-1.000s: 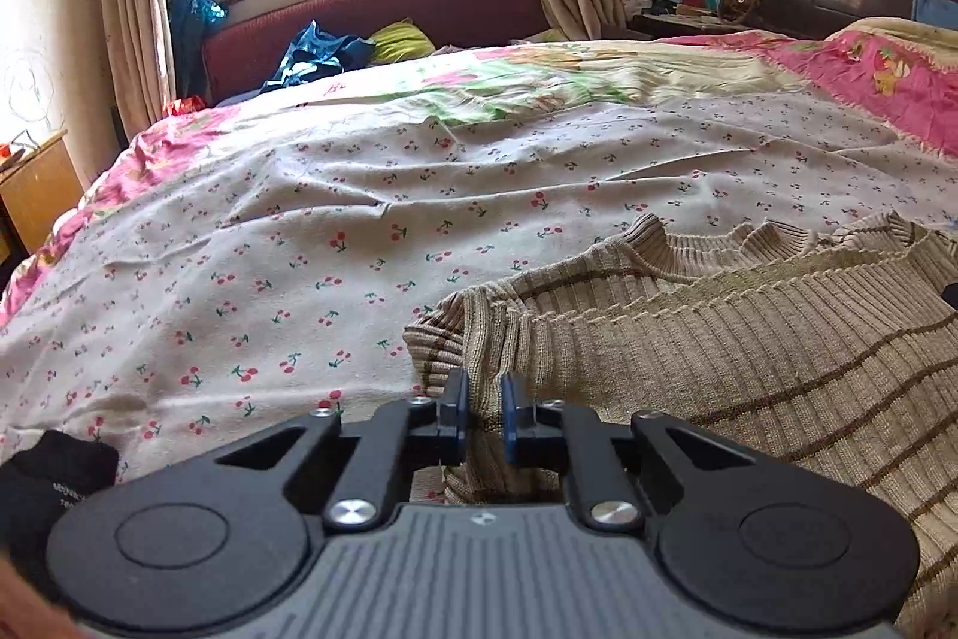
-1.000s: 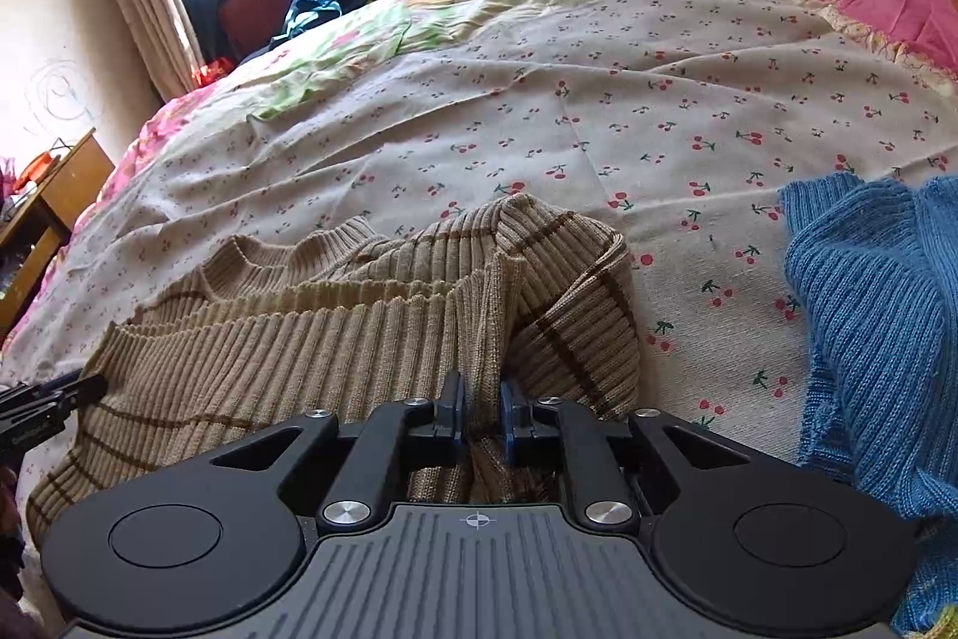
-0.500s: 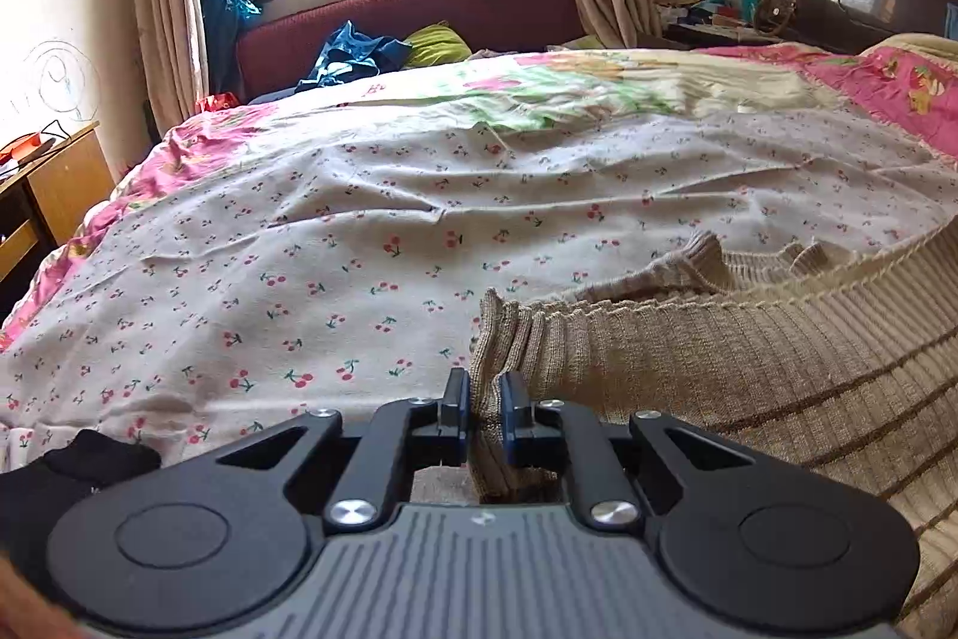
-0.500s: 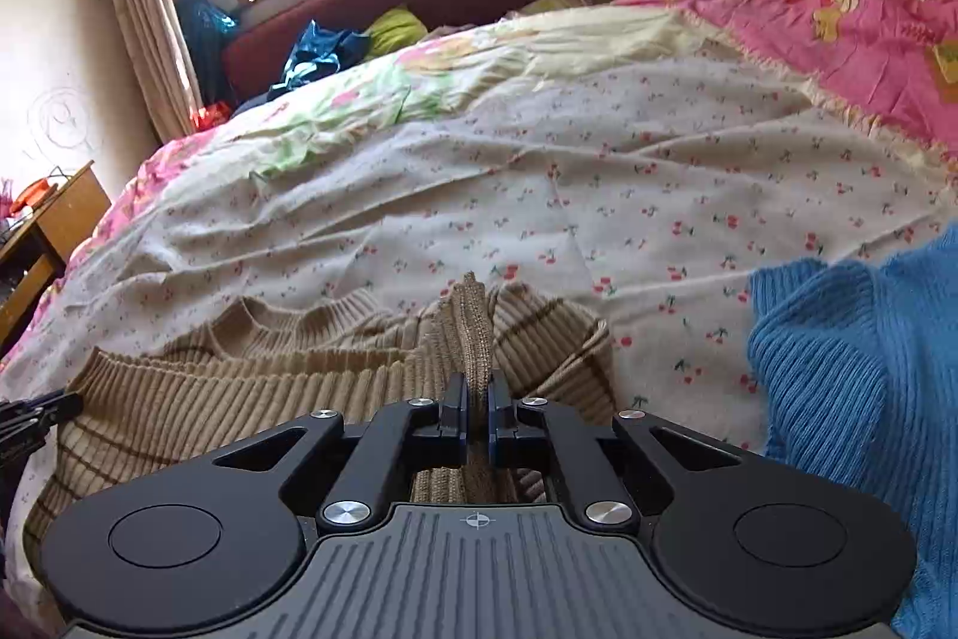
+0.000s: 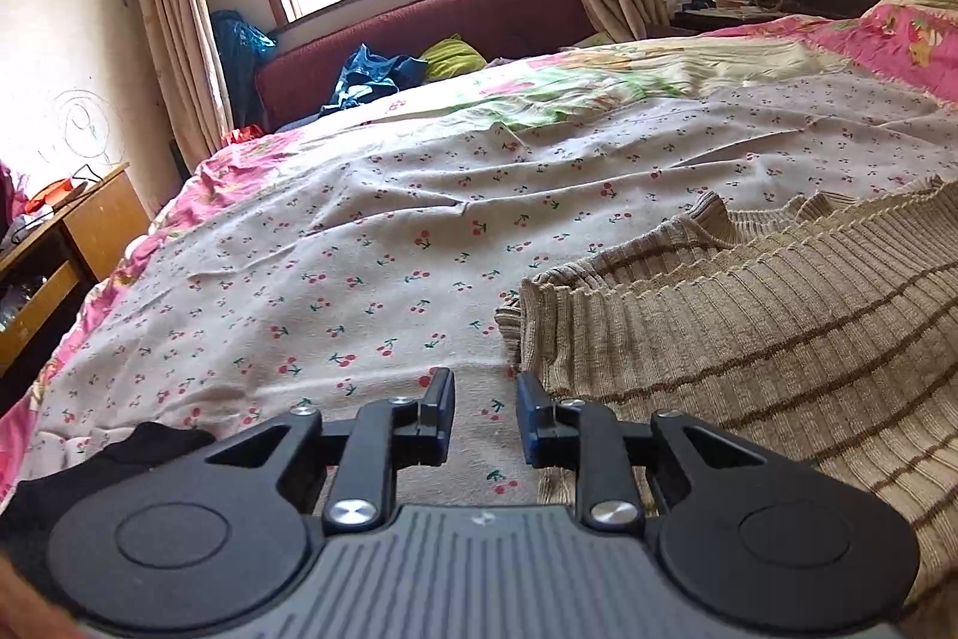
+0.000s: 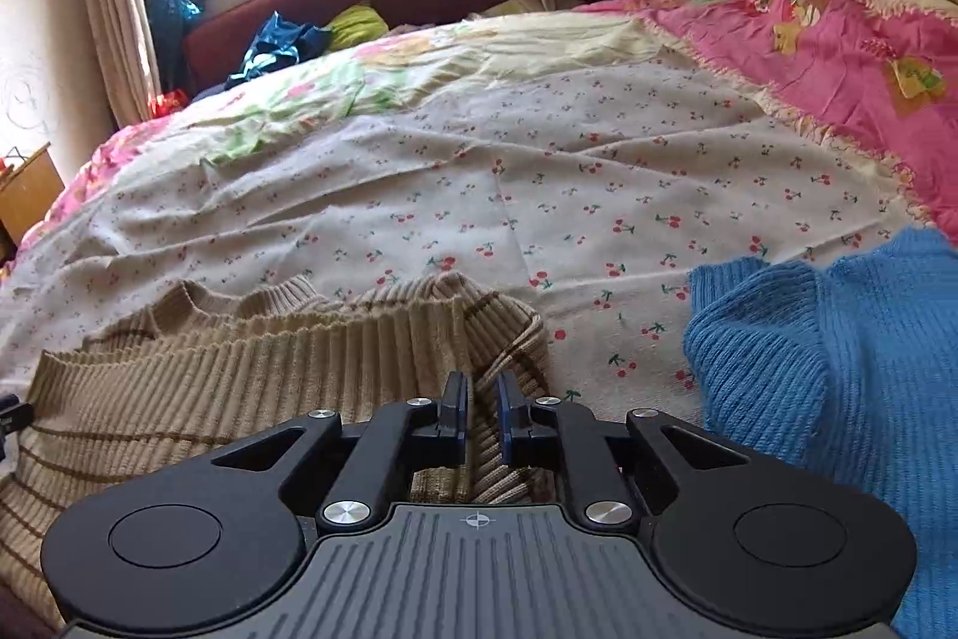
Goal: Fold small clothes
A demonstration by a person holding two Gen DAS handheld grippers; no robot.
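A beige ribbed sweater [image 5: 748, 339] with brown stripes lies folded on the cherry-print bedsheet [image 5: 389, 232]. My left gripper [image 5: 484, 393] is open and empty, just left of the sweater's left edge, over bare sheet. In the right wrist view the same sweater [image 6: 239, 375] lies at lower left. My right gripper [image 6: 479, 399] is slightly open over the sweater's right edge, with ribbed fabric lying loose between the jaws.
A blue knit sweater [image 6: 838, 369] lies at the right. A black cloth [image 5: 138, 453] sits at the left gripper's lower left. A pink quilt [image 6: 838, 70] covers the far right. A wooden side table [image 5: 54, 250] stands left of the bed.
Both grippers held the sweater's folded edge shut, then lowered it onto the bed. The left has opened wide and let go; the right has opened a little.
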